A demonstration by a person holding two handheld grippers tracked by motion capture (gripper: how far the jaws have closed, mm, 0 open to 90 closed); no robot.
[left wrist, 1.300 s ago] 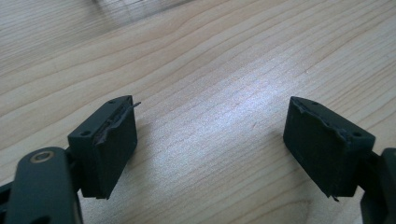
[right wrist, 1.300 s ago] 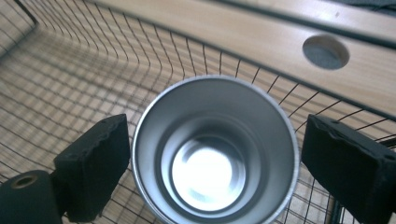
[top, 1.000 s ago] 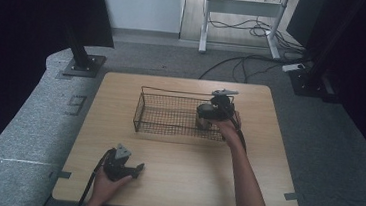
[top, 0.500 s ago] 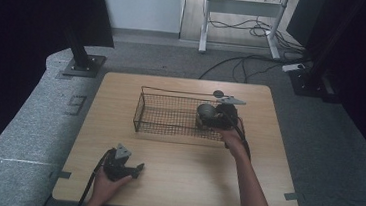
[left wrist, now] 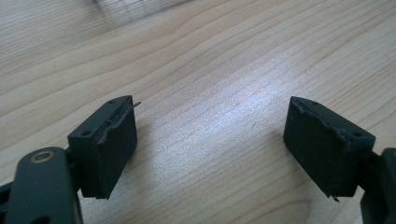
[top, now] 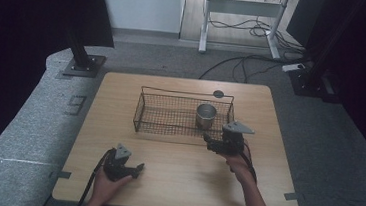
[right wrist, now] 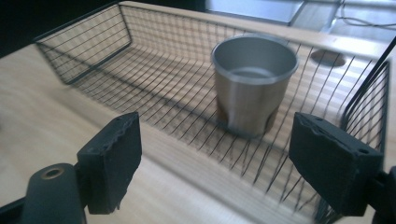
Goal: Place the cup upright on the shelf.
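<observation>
Compared with a second earlier, the right gripper (top: 212, 144) is sitting outside the wire basket (top: 170, 113), just at its near right corner, no longer over the metal cup (top: 206, 115); its jaws have just been closing, yet they are showing apart with nothing between them. One cup is standing upright inside the basket's right end. The left gripper (top: 132, 169) is resting well nearer the person than the basket, jaws wide and empty over the worktop (top: 174, 182). One basket, one cup, two grippers
</observation>
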